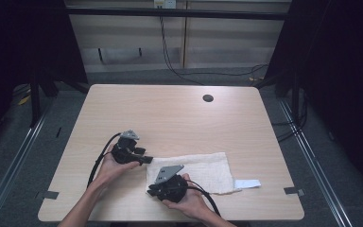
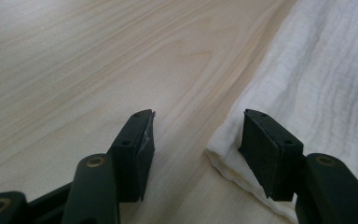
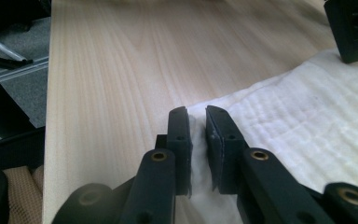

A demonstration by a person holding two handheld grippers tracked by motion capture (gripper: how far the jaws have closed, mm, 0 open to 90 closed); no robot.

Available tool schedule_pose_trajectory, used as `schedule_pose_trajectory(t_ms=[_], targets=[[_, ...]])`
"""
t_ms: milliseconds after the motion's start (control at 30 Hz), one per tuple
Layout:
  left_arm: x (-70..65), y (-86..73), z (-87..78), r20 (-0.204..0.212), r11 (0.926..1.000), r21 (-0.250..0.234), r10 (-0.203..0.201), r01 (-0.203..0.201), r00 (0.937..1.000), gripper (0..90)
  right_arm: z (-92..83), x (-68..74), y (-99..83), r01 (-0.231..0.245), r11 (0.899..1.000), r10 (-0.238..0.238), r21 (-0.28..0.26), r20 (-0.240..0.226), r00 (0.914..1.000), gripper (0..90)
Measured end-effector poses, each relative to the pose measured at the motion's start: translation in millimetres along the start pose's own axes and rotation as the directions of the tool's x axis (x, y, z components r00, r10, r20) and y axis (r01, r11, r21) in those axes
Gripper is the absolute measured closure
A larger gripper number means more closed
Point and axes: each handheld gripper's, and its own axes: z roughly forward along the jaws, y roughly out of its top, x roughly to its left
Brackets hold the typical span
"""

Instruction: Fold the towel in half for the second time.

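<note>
Our right gripper (image 3: 196, 154) has pinched shut on the white cloth's (image 1: 203, 170) near-left corner, low in the frame's centre, presumably to lift it for folding. Our left gripper (image 2: 196, 154) stands open astride the far corner (one pad on cloth, nothing clamped), on the wooden table (image 1: 170, 113).

cloth (image 1: 203, 171) on table (image 1: 170, 113) near front edge | left tool (image 1: 147, 159) at its left corner | right tool (image 1: 150, 191) at front-left corner
</note>
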Motion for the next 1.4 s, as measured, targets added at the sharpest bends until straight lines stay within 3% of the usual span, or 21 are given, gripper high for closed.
schedule_pose_trajectory(t_ms=[100, 200, 400, 567, 700, 833, 1000, 1067, 1333, 1400], targets=[[-2.3, 1.0, -0.1, 0.034, 1.0, 0.0, -0.005, 0.005, 0.9994, 47.7, -0.1, -0.7, 0.4, -0.005, 1.0, 0.005, 0.004, -0.002, 1.0, 81.1], [-5.3, 2.9, 0.5, 0.027, 1.0, 0.008, 0.006, -0.006, 0.9996, 50.7, -0.3, -3.4, 0.3, -0.031, 1.0, 0.031, 0.004, -0.017, 0.9994, 82.1], [-5.7, 1.5, 3.0, 0.035, 0.9993, 0.031, 0.019, -0.02, 0.9992, 56.1, 0.1, -2.5, 5.1, -0.01, 0.999, 0.01, 0.037, -0.009, 0.9999, 82.5], [-14.7, -0.5, 4.7, 0.063, 0.9983, 0.049, 0.028, -0.031, 0.9976, 71.4, -0.6, -4.9, 5.8, -0.014, 0.999, 0.015, 0.043, -0.028, 0.9995, 84.0], [-13.6, -0.6, 3.6, 0.098, 0.999, 0.032, 0.029, -0.032, 0.9948, 84.2, -3.1, -4.9, 6.8, -0.027, 0.999, 0.028, 0.036, -0.039, 0.9988, 84.5], [-10.9, 1.1, -1.4, 0.118, 0.9999, -0.017, 0.001, 0.001, 0.993, 85.0, -10.3, -7.0, 12.1, -0.037, 0.999, 0.037, 0.011, -0.042, 0.9984, 84.7], [-14.8, 4.5, -7.7, 0.105, 0.9987, -0.051, 0.004, 0.001, 0.9944, 85.0, -17.9, -9.2, 16.5, -0.054, 0.998, 0.053, -0.019, -0.057, 0.997, 84.7], [-15.1, 5.7, -9.5, 0.106, 0.9979, -0.064, 0.002, 0.004, 0.9944, 85.0, -20.2, -9.4, 18.7, -0.039, 0.999, 0.037, -0.02, -0.062, 0.9974, 84.7], [-15.6, 7.3, -15.9, 0.114, 0.9972, -0.074, 0.001, 0.007, 0.9934, 85.0, -27.3, -11.0, 23.4, -0.059, 0.997, 0.055, -0.05, -0.08, 0.9953, 84.8], [-16.8, 6.5, -17.6, 0.092, 0.9955, -0.093, -0.006, 0.015, 0.9958, 84.9, -29.3, -10.5, 24.7, -0.048, 0.997, 0.043, -0.063, -0.082, 0.9957, 84.7]])
